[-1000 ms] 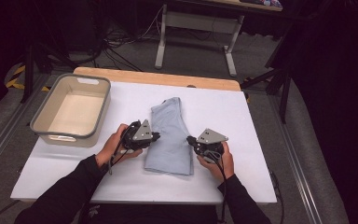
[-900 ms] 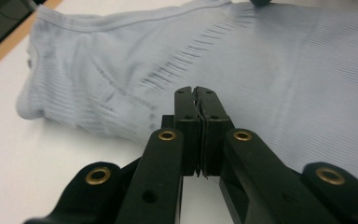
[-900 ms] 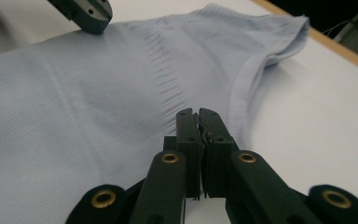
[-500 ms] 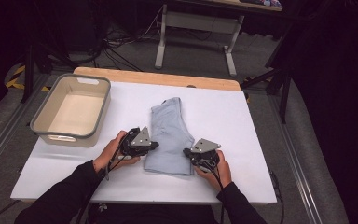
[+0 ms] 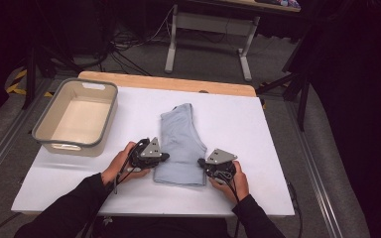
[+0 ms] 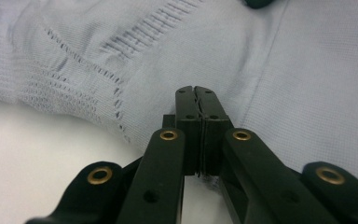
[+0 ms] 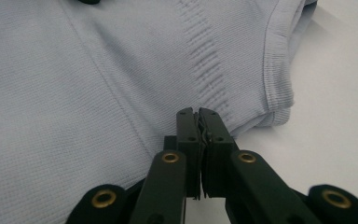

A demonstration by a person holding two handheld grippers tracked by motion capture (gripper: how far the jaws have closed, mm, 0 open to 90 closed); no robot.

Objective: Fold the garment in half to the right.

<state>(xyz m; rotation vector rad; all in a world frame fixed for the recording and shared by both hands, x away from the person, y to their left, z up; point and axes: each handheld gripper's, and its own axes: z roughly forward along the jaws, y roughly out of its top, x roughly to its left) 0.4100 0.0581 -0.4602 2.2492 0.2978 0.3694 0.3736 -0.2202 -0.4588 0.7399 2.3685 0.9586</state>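
Fingers of the left gripper (image 5: 162, 157) and the right gripper (image 5: 201, 163) are pressed together on the near edges of the folded pale-blue garment (image 5: 181, 141), which lies flat mid-counter (image 5: 278, 148). Judging by this, a fold is starting; next, both hands should lift evenly and carry the hem forward. Farther left sits the grey bin (image 5: 77, 117).

Your only obstacle on the white surface (image 5: 287, 148) is the grey basin (image 5: 77, 117), standing at the far left corner, well apart from the folded cloth (image 5: 181, 141). To the right of the cloth and along the near edge, bare surface gives you open passage.
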